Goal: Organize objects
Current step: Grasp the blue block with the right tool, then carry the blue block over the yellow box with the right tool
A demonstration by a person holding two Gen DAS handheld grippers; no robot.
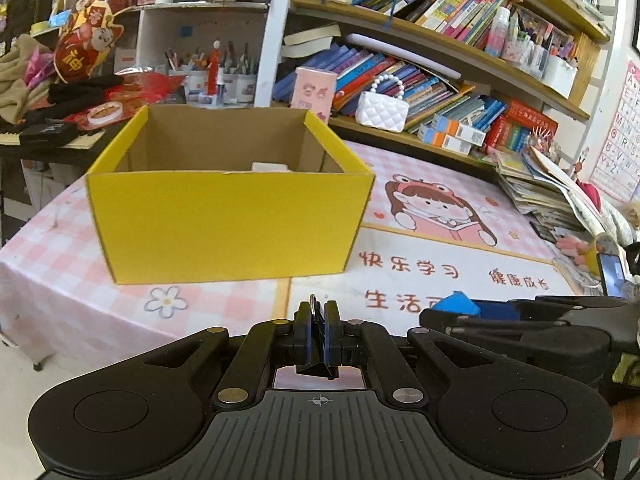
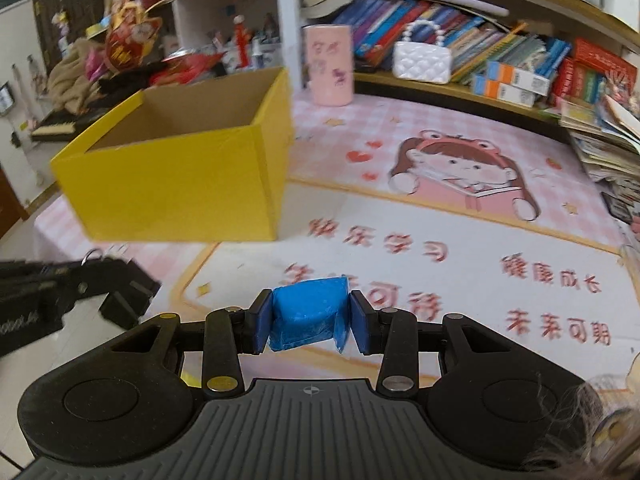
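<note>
Right claw clamped on blue wrapped block, above the table; left claw pinched on a black binder clip; open yellow cardboard box stands ahead on the table.

Box yellow outside w/ brown cardboard inside, block bright blue, worktop cover pink/white check w/ cartoon girl + red text, purse white quilted, both hand-held grippers black w/ blue pads.
</note>
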